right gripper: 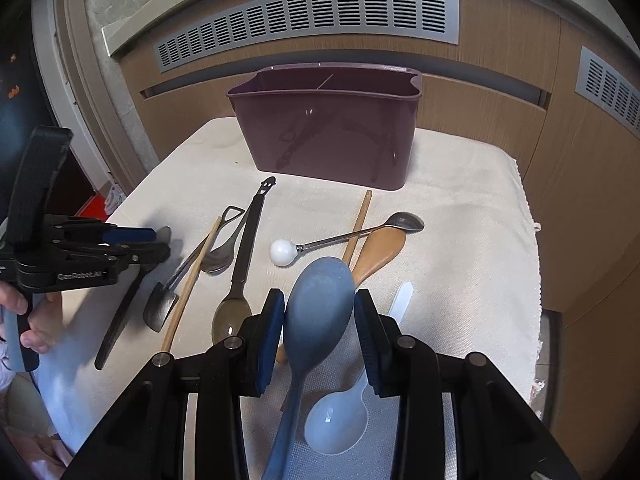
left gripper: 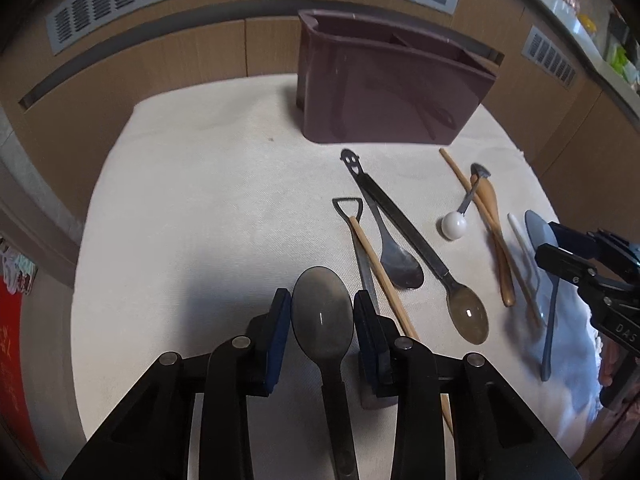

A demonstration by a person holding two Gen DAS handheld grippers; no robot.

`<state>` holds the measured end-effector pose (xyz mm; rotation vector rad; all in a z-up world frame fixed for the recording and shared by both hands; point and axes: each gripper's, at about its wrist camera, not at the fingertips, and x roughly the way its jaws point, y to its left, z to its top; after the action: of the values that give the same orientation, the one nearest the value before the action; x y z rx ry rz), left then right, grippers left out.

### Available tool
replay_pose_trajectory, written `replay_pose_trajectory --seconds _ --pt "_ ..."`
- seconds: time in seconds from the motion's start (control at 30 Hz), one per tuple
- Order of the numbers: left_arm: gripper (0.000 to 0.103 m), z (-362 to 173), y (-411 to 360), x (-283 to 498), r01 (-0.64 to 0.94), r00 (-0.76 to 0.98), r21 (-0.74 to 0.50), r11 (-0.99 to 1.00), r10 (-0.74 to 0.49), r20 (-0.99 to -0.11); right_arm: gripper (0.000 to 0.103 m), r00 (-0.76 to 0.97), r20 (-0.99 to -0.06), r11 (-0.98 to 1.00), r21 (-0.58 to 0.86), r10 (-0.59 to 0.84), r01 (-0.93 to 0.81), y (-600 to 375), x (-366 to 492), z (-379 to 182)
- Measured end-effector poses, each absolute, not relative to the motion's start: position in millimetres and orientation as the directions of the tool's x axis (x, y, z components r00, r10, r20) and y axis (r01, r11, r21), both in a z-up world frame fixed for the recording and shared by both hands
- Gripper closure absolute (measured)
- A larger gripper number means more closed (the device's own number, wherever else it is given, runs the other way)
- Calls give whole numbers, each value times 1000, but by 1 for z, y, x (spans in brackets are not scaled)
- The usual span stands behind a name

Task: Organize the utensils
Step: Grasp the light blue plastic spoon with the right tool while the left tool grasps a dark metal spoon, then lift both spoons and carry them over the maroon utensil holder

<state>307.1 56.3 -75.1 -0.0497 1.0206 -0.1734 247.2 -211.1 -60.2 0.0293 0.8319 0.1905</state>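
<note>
A maroon utensil holder (left gripper: 384, 92) stands at the back of the cloth-covered table (left gripper: 208, 184); it also shows in the right wrist view (right gripper: 328, 132). My left gripper (left gripper: 322, 320) has its jaws open on either side of a dark translucent spoon (left gripper: 322, 316) lying bowl forward. My right gripper (right gripper: 319, 322) has its jaws open around a blue spoon (right gripper: 318, 316). It also shows in the left wrist view (left gripper: 560, 254), as does the blue spoon (left gripper: 540, 236). In the right wrist view the left gripper (right gripper: 160, 245) is seen from the side.
Loose utensils lie between us: a steel spoon (left gripper: 394, 252), a long black-handled spoon (left gripper: 424, 256), chopsticks (left gripper: 380, 276), a white-ball-ended spoon (right gripper: 344, 238), a wooden spoon (right gripper: 378, 252), a white plastic spoon (right gripper: 340, 416). Wooden cabinets with vents (right gripper: 308, 16) stand behind.
</note>
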Motion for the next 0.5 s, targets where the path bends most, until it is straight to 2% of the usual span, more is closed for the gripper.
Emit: replay_pose_trajectory --seconds 0.5 --pt "70 15 44 259 202 732 -159 966 -257 -631 70 775 -619 989 29 129 -142 -203 213 -14"
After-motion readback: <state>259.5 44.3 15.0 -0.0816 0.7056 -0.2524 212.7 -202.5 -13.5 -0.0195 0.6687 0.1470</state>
